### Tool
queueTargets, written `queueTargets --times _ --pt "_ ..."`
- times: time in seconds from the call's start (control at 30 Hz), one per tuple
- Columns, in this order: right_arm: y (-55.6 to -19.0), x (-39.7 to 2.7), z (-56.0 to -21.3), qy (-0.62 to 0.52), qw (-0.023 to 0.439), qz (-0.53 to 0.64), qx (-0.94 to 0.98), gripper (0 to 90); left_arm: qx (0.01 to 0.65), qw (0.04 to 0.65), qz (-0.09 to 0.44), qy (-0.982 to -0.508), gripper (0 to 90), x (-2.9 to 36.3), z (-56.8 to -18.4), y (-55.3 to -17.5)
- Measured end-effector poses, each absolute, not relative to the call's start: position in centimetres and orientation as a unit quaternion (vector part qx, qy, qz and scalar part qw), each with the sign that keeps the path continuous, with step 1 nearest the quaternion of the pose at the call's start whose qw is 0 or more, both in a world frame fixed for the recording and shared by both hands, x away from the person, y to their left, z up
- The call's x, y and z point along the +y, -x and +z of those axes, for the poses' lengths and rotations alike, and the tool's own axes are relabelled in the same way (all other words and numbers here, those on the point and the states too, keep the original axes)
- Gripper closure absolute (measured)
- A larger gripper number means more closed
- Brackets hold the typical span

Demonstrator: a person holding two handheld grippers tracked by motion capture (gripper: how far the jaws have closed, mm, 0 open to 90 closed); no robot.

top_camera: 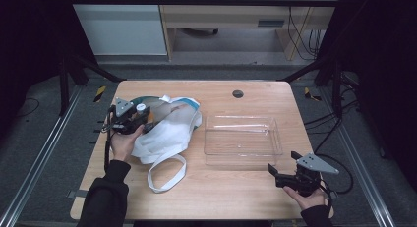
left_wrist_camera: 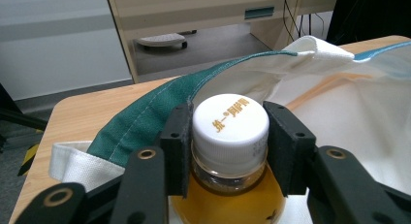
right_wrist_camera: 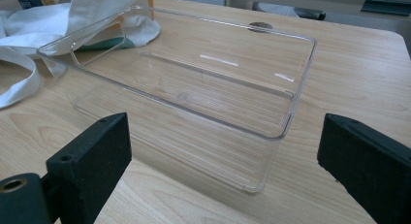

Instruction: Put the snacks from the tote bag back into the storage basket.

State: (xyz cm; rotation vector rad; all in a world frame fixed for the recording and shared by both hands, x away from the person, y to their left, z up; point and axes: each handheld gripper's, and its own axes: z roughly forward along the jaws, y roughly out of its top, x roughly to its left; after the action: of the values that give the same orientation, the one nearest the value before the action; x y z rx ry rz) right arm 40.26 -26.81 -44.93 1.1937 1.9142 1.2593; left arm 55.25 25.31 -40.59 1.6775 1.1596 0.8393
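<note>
The left gripper [left_wrist_camera: 228, 151] pinches the juice bottle [left_wrist_camera: 228, 204] by its ribbed white cap [left_wrist_camera: 231, 127] inside the tote bag [top_camera: 164, 131] — full, probably heavy, slippery. The right gripper [top_camera: 287, 174] hovers spread beside the clear tray [top_camera: 243, 136].

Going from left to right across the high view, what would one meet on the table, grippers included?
Left gripper, shut on a bottle's white cap → white cloth bag → clear plastic tray → right gripper, jaws open with nothing between them.
</note>
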Motion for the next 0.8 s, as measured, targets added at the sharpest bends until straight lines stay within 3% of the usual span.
queueTargets --times 0.8 --pt "-40.3 -26.8 -45.0 -0.446 0.275 0.467 0.712 5.4 0.462 0.440 0.367 -0.677 58.7 24.6 -38.8 -54.3"
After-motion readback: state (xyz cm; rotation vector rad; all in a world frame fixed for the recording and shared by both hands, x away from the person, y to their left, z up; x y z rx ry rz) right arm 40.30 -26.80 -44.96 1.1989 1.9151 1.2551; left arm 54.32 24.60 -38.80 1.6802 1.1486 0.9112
